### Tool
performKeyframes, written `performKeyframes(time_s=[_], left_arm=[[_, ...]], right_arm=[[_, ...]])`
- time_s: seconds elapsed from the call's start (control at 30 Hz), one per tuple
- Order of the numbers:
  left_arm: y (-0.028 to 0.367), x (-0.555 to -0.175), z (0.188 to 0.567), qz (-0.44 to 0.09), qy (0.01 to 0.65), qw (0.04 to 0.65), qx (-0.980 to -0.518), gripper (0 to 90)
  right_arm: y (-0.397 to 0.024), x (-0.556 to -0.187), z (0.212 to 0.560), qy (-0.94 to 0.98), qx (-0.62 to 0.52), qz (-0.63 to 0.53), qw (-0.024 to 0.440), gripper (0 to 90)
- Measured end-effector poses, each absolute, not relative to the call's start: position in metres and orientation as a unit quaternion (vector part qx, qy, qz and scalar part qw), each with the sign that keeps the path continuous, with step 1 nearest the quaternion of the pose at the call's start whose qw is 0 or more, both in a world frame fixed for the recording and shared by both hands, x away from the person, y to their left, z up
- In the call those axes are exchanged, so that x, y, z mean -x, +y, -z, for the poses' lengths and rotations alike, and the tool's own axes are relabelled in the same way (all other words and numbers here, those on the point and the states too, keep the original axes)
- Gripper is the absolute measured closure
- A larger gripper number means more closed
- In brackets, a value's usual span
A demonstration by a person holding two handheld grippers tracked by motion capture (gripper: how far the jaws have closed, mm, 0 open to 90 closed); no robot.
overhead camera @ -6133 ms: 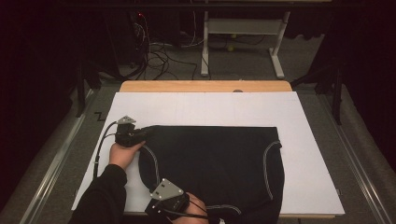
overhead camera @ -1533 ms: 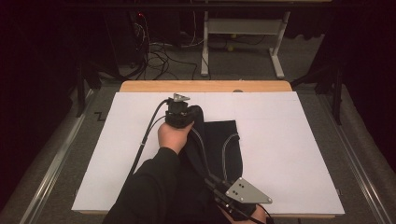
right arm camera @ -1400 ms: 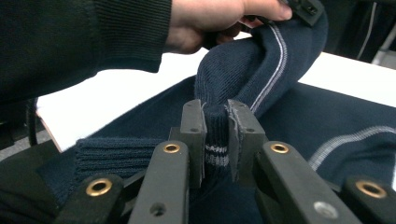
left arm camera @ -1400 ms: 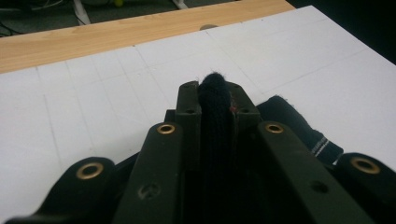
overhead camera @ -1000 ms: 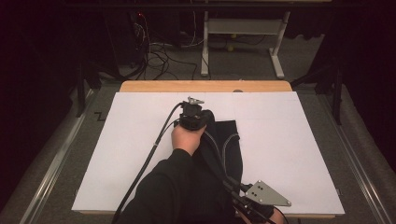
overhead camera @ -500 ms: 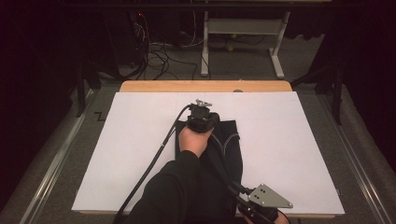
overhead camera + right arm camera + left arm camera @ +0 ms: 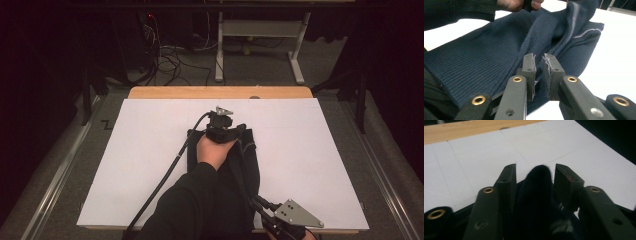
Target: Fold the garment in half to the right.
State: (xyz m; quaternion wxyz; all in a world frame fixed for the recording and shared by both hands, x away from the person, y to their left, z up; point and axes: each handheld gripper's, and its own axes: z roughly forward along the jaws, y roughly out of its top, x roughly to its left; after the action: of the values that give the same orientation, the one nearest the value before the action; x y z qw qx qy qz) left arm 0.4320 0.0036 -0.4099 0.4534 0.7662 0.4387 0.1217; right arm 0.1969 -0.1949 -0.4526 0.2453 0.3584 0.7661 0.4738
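Mid-tabletop (image 7: 150, 145), folded sweater (image 7: 250, 165). Left tool (image 7: 534, 173) just opening, fabric loose between jaws (may snag, dragging the fold open). Right tool (image 7: 538, 62) clamped on near hem.

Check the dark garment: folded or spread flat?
Folded: the dark garment lies as a narrow doubled strip on the white board, layers stacked.

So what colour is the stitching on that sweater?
White, on the dark navy sweater; it shows best in the right gripper view.
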Motion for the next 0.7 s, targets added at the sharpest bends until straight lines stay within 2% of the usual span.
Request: performKeyframes(time_s=[0.4, 0.7], left_arm=[[0.031, -0.415, 0.401, -0.129, 0.396, 0.473, -0.776, 34.0], [0.08, -0.384, 0.406, -0.143, 0.386, 0.483, -0.773, 15.3]], right_arm=[[-0.194, -0.197, 0.451, 0.762, -0.356, -0.479, 0.252, 81.8], [-0.191, -0.2, 0.45, 0.761, -0.357, -0.479, 0.253, 83.3]])
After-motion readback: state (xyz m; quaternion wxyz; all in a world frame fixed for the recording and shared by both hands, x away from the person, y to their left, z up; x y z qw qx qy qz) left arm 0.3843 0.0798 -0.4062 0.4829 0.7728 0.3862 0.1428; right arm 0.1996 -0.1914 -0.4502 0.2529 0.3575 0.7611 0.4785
